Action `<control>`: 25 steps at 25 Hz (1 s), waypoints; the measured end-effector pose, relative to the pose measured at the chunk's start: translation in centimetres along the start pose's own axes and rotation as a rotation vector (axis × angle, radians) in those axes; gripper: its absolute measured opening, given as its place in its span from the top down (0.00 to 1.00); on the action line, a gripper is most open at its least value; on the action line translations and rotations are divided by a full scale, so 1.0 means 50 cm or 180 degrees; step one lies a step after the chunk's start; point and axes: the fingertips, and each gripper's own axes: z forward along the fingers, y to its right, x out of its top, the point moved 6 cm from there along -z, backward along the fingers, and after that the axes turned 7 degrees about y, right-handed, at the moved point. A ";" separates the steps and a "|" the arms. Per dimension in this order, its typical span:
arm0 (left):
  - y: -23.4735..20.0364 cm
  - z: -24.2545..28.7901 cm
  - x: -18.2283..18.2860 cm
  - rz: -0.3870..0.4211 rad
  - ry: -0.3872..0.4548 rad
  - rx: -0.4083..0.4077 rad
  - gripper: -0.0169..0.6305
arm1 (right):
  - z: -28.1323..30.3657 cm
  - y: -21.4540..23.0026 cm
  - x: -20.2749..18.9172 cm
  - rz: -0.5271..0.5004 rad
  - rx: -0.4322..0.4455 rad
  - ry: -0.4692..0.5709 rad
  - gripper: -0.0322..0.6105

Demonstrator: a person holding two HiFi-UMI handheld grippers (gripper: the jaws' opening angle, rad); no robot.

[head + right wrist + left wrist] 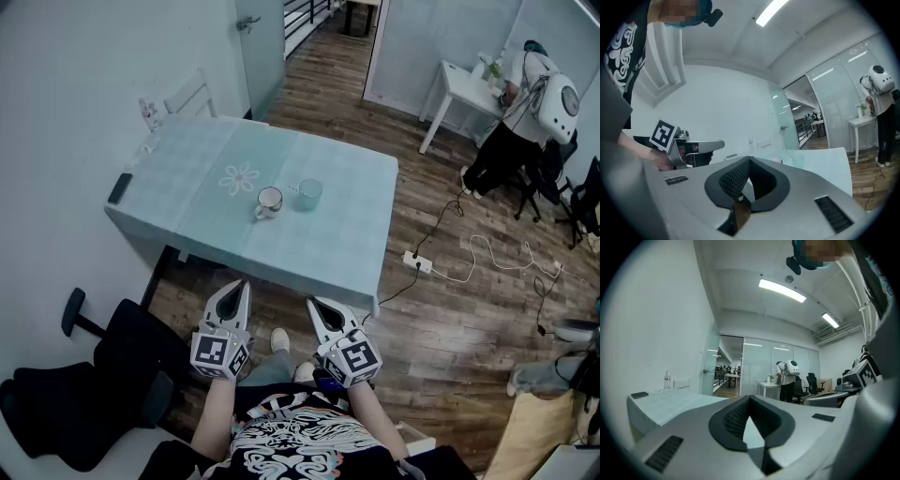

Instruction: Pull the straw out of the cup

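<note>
Claws, two, mine, both at rest. Left claw [239,291]: jaws together, nothing held. Right claw [319,307]: jaws together, nothing held. Both are level and close to my body, short of the near edge of the desk.

Desk, one: rectangular, under a pale blue-green checked cloth [347,244] with a single white flower print.

Drinking vessels, two, side by side near the middle of the desk, well apart from both claws:
- white ceramic mug with a handle [269,201], one;
- translucent pale-blue tumbler [309,194], one, just right of the mug.

Straw: none counted. At this range it is too small for me to make out, so I cannot say which vessel holds it; I judge the tumbler the likelier.

Sundries: flat dark slab [119,187] at the far left edge of the desk, one.

Progress, by my judgement: nothing done. No vessel touched, no straw gripped. Left to do: reach the cup, close on the straw, draw it clear.
</note>
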 end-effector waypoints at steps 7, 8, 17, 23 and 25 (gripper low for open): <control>0.002 -0.031 0.009 0.0086 -0.0012 0.0026 0.97 | -0.017 -0.004 0.008 -0.0024 -0.0075 0.0041 0.93; -0.001 -0.032 0.008 0.0093 -0.0017 0.0039 0.97 | -0.015 0.000 0.008 -0.0024 -0.0084 0.0043 0.93; -0.059 0.003 0.001 0.0041 0.0016 0.0133 0.97 | 0.058 0.026 -0.002 -0.0121 -0.0157 -0.0035 0.93; -0.142 0.090 -0.003 -0.0037 0.0052 0.0137 0.97 | 0.164 0.077 -0.008 -0.0202 -0.0204 -0.0100 0.93; -0.181 0.130 0.000 -0.0053 0.0060 0.0127 0.97 | 0.210 0.099 -0.007 -0.0228 -0.0254 -0.0122 0.93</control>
